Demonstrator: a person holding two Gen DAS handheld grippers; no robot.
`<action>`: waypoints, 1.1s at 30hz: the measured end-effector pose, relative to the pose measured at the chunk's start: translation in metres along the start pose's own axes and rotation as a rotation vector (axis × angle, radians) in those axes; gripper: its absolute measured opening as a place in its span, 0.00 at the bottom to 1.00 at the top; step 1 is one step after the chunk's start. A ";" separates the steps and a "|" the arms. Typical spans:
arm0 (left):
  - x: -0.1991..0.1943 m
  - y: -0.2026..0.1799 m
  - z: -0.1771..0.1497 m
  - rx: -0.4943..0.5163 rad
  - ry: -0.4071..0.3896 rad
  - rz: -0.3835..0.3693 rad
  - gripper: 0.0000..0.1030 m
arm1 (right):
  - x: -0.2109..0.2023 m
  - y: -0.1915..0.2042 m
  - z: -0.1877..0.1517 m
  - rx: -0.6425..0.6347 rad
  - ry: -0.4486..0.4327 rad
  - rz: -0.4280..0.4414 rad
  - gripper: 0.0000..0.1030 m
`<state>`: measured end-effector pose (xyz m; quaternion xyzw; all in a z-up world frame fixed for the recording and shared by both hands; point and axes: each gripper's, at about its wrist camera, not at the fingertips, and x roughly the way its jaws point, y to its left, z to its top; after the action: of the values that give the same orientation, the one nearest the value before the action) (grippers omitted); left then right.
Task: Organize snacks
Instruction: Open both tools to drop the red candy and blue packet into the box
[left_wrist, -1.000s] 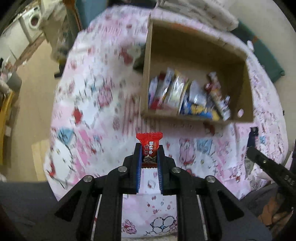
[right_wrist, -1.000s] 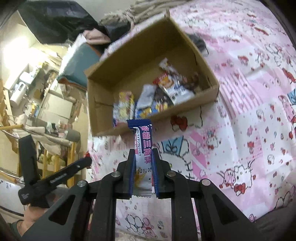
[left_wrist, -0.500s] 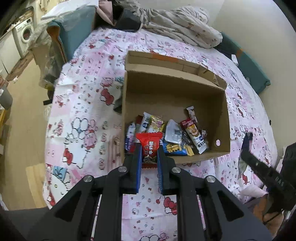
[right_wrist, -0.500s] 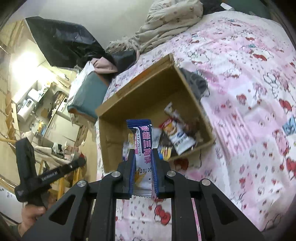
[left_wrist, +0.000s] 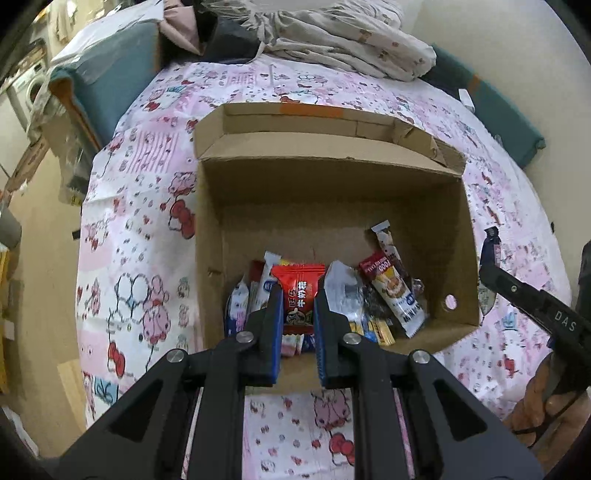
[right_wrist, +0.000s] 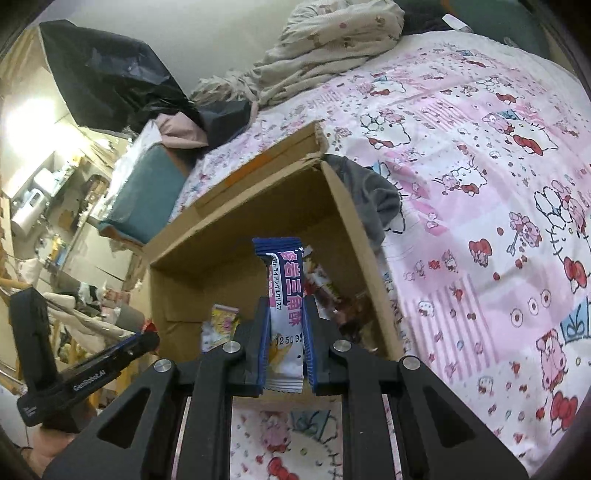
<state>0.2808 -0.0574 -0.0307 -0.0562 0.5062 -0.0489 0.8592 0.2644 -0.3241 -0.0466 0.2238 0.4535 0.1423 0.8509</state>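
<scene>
Red candy wrapper (left_wrist: 298, 295) clamped between the blue-padded jaws of the left gripper (left_wrist: 297, 314), white Chinese characters down its front, a cartoon face printed at the lower end. Held upright above the near end of the open cardboard box (left_wrist: 458, 236), directly over the loose heap of snack packets (left_wrist: 365, 314) on the box floor. Among that heap, a long white-and-red stick pack (left_wrist: 391, 291) printed "FOOD" with a cake picture, lower lettering too small to read; beside it a clear crinkled packet (left_wrist: 343, 288) and blue-and-white ones at the left.

Blue-and-white snack bar (right_wrist: 286, 291) gripped upright by the right gripper (right_wrist: 286, 332), jaws closed on its lower half. White Chinese characters on a dark blue band, a line of Japanese-style script down the side, digits "1250 9" partly legible near the pads. Poised over the near wall of the same box, a yellow-and-pink packet (right_wrist: 221, 325) visible inside to the left.

"DAS" printed on the right gripper's body (left_wrist: 535, 310) at the right edge of the left wrist view, fingers of a hand (left_wrist: 546, 413) wrapped round its handle. "GenRobot.AI" printed on the left gripper's body (right_wrist: 92, 373) at the left of the right wrist view.

Both grippers angled steeply downward toward the box, side by side. Box resting on a pink cartoon-cat bedsheet (right_wrist: 498, 221).
</scene>
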 end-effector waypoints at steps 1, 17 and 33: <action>0.004 -0.002 0.000 0.014 0.000 0.003 0.12 | 0.004 -0.001 0.000 -0.004 0.007 -0.013 0.17; 0.039 -0.006 -0.003 0.055 0.021 0.011 0.13 | 0.024 0.000 -0.009 -0.034 0.069 -0.038 0.18; 0.008 -0.011 -0.006 0.070 -0.085 -0.026 0.79 | -0.014 0.012 -0.002 -0.039 -0.105 -0.029 0.95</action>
<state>0.2792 -0.0701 -0.0390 -0.0347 0.4662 -0.0753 0.8808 0.2548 -0.3191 -0.0315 0.2076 0.4084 0.1270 0.8798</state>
